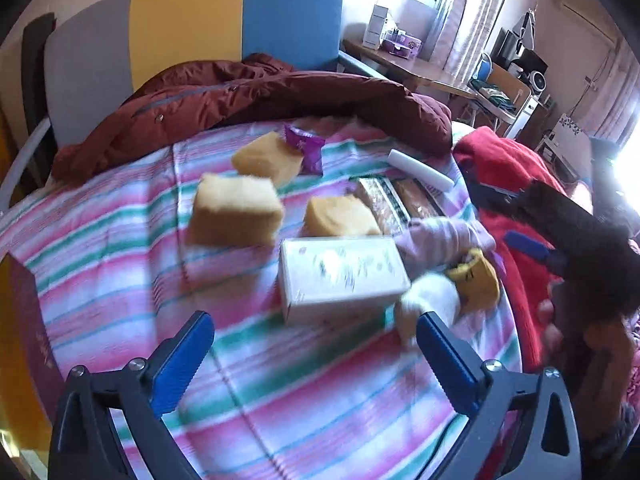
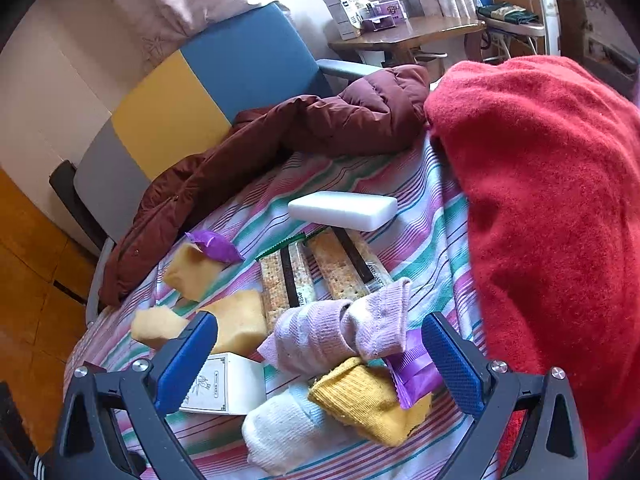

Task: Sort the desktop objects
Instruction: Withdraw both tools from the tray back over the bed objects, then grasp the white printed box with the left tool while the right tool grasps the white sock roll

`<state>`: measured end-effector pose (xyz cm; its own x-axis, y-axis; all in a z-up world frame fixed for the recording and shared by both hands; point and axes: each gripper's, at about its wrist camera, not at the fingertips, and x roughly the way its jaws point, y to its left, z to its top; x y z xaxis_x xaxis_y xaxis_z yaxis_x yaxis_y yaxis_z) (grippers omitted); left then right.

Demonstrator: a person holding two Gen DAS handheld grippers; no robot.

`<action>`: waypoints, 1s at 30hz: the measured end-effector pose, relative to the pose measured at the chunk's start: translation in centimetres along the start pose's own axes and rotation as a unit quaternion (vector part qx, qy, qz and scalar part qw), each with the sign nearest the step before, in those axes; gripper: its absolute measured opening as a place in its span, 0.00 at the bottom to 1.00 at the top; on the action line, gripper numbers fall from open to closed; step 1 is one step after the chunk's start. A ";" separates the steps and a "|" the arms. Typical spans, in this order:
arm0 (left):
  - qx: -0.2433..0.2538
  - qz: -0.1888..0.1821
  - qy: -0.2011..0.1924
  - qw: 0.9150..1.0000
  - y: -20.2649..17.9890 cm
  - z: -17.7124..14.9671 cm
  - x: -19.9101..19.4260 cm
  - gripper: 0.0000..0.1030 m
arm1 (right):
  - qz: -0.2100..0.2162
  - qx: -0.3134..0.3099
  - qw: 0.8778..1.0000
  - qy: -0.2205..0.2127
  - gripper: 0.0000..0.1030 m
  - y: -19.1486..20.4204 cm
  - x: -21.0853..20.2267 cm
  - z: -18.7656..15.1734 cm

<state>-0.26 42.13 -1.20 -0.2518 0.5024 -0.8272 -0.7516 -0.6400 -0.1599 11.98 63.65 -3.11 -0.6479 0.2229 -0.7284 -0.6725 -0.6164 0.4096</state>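
Observation:
On the striped bedspread (image 1: 120,264) lie three yellow sponges (image 1: 236,210), a white box (image 1: 340,274), a purple packet (image 1: 306,146), two cracker packs (image 1: 384,200), a white block (image 1: 420,174) and rolled socks. My left gripper (image 1: 314,346) is open and empty, just short of the white box. My right gripper (image 2: 320,356) is open and empty, its fingers either side of the pink sock (image 2: 332,330), the yellow sock (image 2: 368,398) and the white sock (image 2: 284,428). The white box (image 2: 224,386), cracker packs (image 2: 320,272) and white block (image 2: 344,210) lie around them.
A maroon jacket (image 1: 248,96) lies along the far side of the bed. A red blanket (image 2: 552,208) is heaped on the right. A blue, yellow and grey headboard (image 1: 192,20) stands behind. A second purple packet (image 2: 412,372) sits by the yellow sock. The right gripper's body (image 1: 580,248) shows in the left view.

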 end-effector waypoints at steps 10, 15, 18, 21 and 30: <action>0.145 0.040 -0.016 0.988 -2.5 1.9 1.2 1.00 | 0.023 -0.005 1.000 0.007 1.00 0.4 0.0 -0.1; 0.291 0.021 -0.003 0.956 -4.0 2.5 1.5 1.00 | 0.029 -0.006 0.999 0.012 1.00 0.6 -0.1 -0.1; 0.328 0.004 0.029 0.944 -3.9 2.8 3.0 1.00 | 0.026 -0.010 0.999 0.021 1.00 0.7 0.1 -0.3; 0.355 0.002 0.046 0.934 -3.9 2.8 4.4 1.00 | 0.029 -0.011 0.999 0.023 1.00 0.8 0.1 -0.4; 0.397 -0.012 0.085 0.914 -5.0 3.0 7.8 1.00 | 0.046 -0.008 0.999 0.015 1.00 0.8 -0.4 -0.2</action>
<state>-0.29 51.03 -5.20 -0.1818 0.3709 -0.9107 -0.9780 0.0283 0.2068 11.79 62.94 -2.64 -0.6948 0.1425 -0.7049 -0.6051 -0.6456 0.4659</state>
